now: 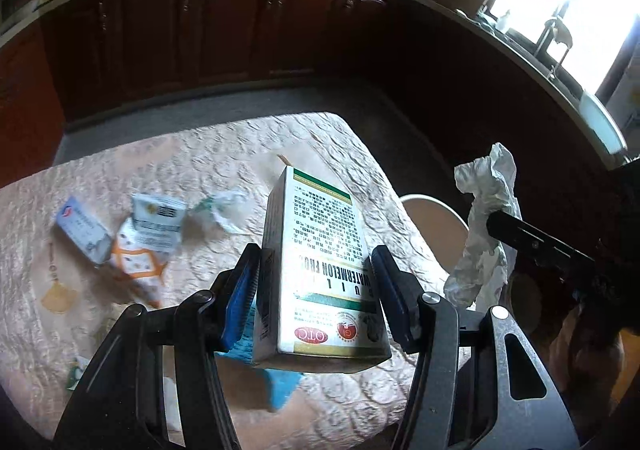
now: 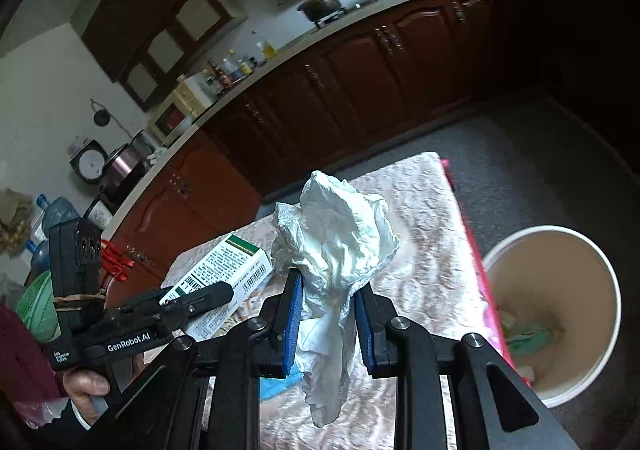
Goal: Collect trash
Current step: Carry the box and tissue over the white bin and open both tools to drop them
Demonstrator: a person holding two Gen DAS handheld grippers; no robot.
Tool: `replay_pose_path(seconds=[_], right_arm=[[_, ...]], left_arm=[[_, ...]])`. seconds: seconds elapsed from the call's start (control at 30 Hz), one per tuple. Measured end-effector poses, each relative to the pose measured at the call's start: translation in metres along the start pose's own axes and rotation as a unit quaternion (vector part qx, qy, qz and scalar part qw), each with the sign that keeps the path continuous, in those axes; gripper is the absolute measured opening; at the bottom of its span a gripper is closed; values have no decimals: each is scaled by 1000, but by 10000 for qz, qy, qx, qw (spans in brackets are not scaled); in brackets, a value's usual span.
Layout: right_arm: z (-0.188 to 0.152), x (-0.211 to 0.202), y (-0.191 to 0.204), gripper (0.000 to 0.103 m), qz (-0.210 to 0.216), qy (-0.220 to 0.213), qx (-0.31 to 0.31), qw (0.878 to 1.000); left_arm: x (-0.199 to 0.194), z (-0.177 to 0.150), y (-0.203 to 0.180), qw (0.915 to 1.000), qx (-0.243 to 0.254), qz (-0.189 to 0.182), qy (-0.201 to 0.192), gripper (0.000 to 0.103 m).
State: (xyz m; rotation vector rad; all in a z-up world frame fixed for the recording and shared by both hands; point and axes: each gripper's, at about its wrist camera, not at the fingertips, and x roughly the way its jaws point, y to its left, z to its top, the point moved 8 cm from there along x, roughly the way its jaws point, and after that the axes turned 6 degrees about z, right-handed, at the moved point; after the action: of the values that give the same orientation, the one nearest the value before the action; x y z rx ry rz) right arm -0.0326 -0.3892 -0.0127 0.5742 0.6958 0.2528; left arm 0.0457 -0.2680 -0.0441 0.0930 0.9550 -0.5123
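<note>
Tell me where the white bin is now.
In the right wrist view, the white bin stands on the floor at lower right, beside the table's pink edge.

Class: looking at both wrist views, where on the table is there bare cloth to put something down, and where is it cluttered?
Bare tablecloth lies along the far edge, behind the wrappers, and on the right strip between the tissue and the table's pink edge. The left part is crowded with wrappers; a blue scrap sits near.
</note>
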Motion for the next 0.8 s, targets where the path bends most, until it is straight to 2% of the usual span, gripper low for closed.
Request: replay_pose_path(seconds=[0.5,0.6,0.8], right_arm=[[-3,-18,-26,23,-222,-102,227,9994],[-1,-26,-36,23,-392,-169,297,9986],[-1,-51,-80,24,-945,-284,511,9938]], left_arm=[[26,-12,-37,9990,135,-287,330,54],[29,-8,-52,9984,217,-408,330,54],[47,3,-94,9959,373,-700,424,54]])
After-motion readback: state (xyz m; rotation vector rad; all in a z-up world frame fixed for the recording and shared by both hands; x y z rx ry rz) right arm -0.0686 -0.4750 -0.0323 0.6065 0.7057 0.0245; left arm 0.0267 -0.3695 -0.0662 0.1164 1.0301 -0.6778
